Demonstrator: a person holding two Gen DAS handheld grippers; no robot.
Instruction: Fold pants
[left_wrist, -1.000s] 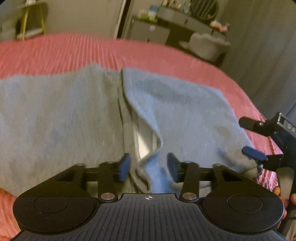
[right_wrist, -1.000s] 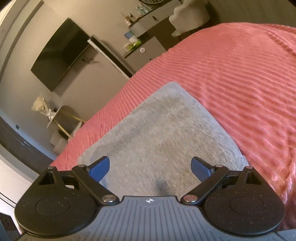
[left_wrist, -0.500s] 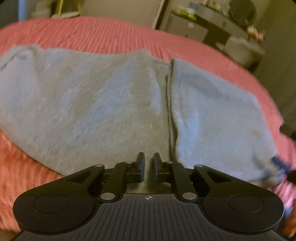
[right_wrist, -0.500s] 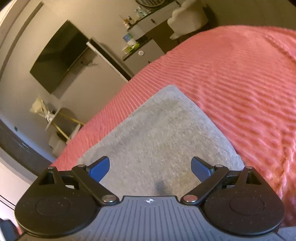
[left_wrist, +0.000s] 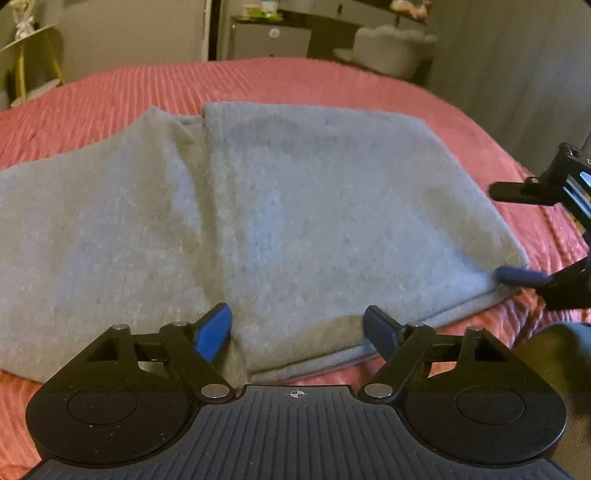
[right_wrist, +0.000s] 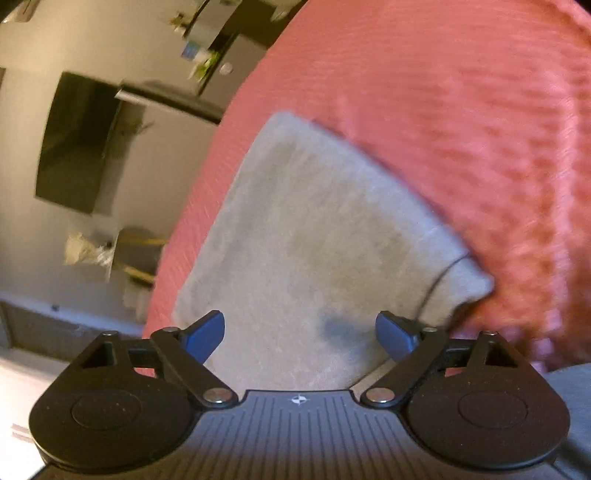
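The grey pants (left_wrist: 295, 221) lie folded on the pink bedspread (left_wrist: 147, 85), one layer laid over the other with a fold edge running down the left of middle. My left gripper (left_wrist: 297, 328) is open at the pants' near edge, holding nothing. My right gripper (right_wrist: 299, 334) is open and tilted over the pants' right end (right_wrist: 314, 240); it also shows in the left wrist view (left_wrist: 517, 236), one blue fingertip (left_wrist: 517, 275) at the pants' right corner. The pants' far side below the top layer is hidden.
The bedspread (right_wrist: 461, 110) stretches beyond the pants on all sides. Past the bed stand a dresser with small items (left_wrist: 273, 33), a pale chair (left_wrist: 388, 44), a yellow-legged side table (left_wrist: 33, 48) and a wall-mounted TV (right_wrist: 77, 140).
My left gripper was shut on the pants' edge half a second ago and has opened, leaving the layer folded over. My right gripper has rolled and shifted at the right end, still open.
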